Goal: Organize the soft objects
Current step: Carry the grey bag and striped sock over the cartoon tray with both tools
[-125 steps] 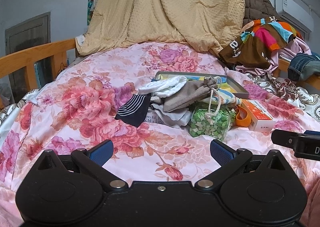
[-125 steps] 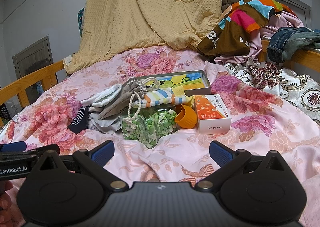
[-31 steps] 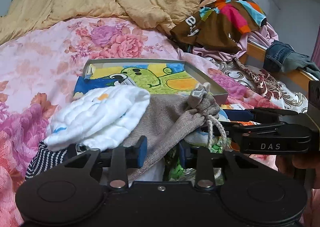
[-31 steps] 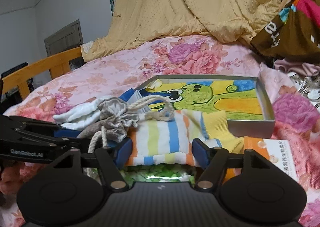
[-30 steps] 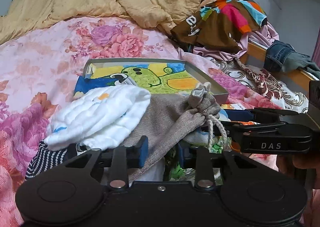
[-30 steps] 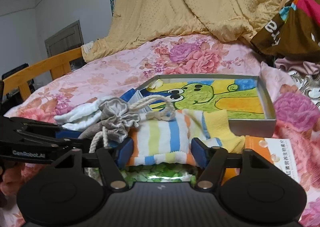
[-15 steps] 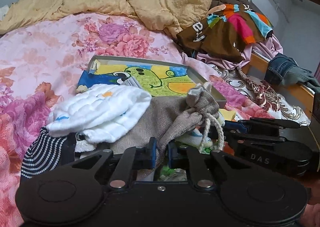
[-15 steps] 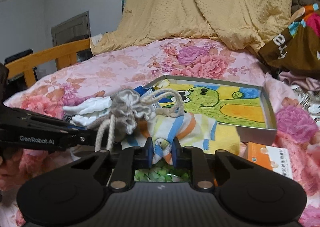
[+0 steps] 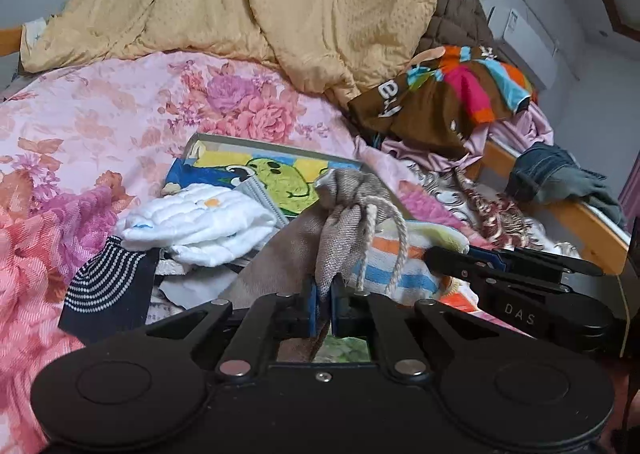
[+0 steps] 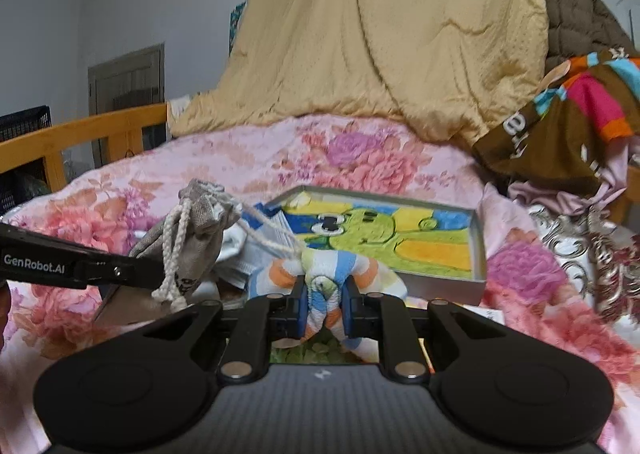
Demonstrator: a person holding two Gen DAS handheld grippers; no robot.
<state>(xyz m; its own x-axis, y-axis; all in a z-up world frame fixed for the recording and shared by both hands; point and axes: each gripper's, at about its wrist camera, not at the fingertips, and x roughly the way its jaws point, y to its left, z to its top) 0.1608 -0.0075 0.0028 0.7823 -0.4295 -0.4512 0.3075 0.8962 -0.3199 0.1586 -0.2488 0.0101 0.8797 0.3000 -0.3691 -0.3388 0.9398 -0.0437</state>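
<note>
The left gripper (image 9: 323, 304) has its blue fingers (image 9: 312, 305) squeezed tight on the grey drawstring bag (image 9: 343, 213), with the cloth pinched between them. The bag is lifted a bit, and its rope cord (image 9: 394, 242) hangs down in a loop in front. The right gripper (image 10: 323, 308) pinches the striped sock (image 10: 325, 274), which is white with orange, blue and green stripes, and the sock is bunched up between its blue pads (image 10: 303, 308). In the right wrist view the cord runs from the bag to the sock and lies on top of it. Both things are over the pile of soft things on the pink flowery bedspread (image 9: 100, 125). Just left of the bag lies a puffy white cloth (image 9: 192, 221), and below that a dark sock with white stripes (image 9: 108, 286). Behind the pile sits a flat tray (image 10: 478, 250) with a green cartoon animal picture inside. A big yellow blanket (image 9: 248, 5) is heaped at the back of the bed. A brown shirt with bright colours (image 9: 440, 97) lies to the right. A wooden bed rail (image 10: 80, 133) runs along the left side.
</note>
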